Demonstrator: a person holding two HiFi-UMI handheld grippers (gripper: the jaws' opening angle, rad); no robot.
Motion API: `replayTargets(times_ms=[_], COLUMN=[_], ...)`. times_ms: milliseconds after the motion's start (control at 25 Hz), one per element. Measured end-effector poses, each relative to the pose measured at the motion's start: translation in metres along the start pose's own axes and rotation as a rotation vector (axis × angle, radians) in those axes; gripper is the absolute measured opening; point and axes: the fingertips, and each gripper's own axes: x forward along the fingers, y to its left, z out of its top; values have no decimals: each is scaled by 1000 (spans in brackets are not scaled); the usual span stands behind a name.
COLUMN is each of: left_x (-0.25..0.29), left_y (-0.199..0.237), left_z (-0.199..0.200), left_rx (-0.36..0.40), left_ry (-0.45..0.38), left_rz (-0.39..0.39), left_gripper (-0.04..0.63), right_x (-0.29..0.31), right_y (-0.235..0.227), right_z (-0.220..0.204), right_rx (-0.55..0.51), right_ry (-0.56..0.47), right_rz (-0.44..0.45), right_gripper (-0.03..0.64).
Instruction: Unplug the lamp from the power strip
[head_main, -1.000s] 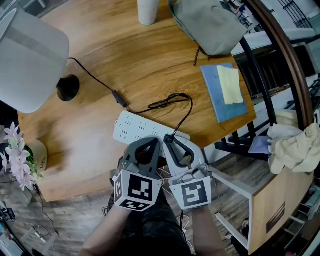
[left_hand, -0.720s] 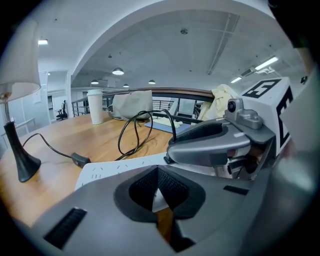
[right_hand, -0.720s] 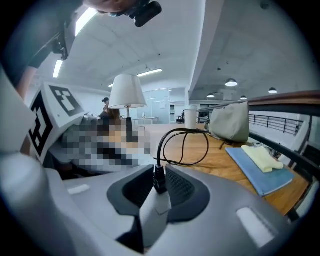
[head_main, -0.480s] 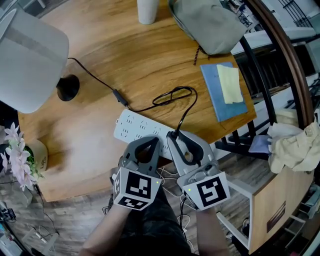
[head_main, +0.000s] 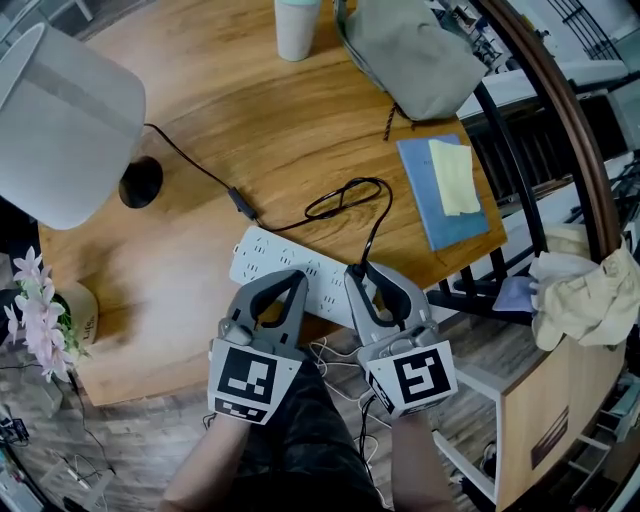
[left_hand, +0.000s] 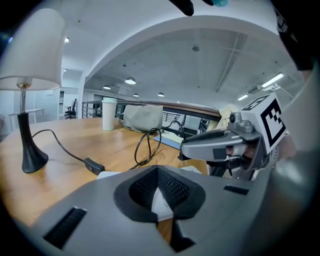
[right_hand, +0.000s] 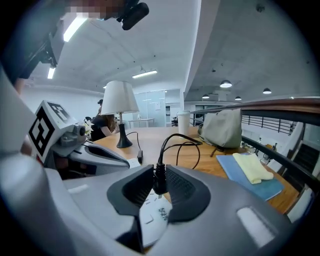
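The lamp, with its white shade (head_main: 70, 125) and black base (head_main: 140, 183), stands at the table's left. Its black cord (head_main: 345, 195) loops across to a black plug (right_hand: 159, 180) at the right end of the white power strip (head_main: 270, 262). My right gripper (head_main: 364, 274) (right_hand: 159, 184) holds that plug between its pads while its jaws ease slightly wider. I cannot tell whether the plug still sits in its socket. My left gripper (head_main: 289, 279) (left_hand: 159, 194) is shut on nothing, its tip over the strip.
A white cup (head_main: 297, 25) and a grey bag (head_main: 420, 50) stand at the table's far side. On the right lies a blue notebook (head_main: 440, 215) with a yellow cloth (head_main: 453, 175). A flower pot (head_main: 75, 312) sits front left. A wooden cabinet (head_main: 555, 400) stands lower right.
My right gripper has shifted a little to the right with the plug, drawing the cord's end along. The left gripper has settled slightly left and toward me.
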Motion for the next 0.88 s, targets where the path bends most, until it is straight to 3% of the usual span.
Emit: replayTargets(times_ms=[640, 880], left_x=[-6, -9], left_y=[14, 17], left_z=[16, 15], left_rx=[-38, -42], left_ry=[-60, -63], left_rz=[24, 34], left_gripper=[-3, -3], right_x=[4, 1], right_y=[-45, -47], right_z=[-10, -6], right_rx=[-16, -1], right_ry=[69, 49], right_rz=[-231, -235], right_gripper=[91, 92])
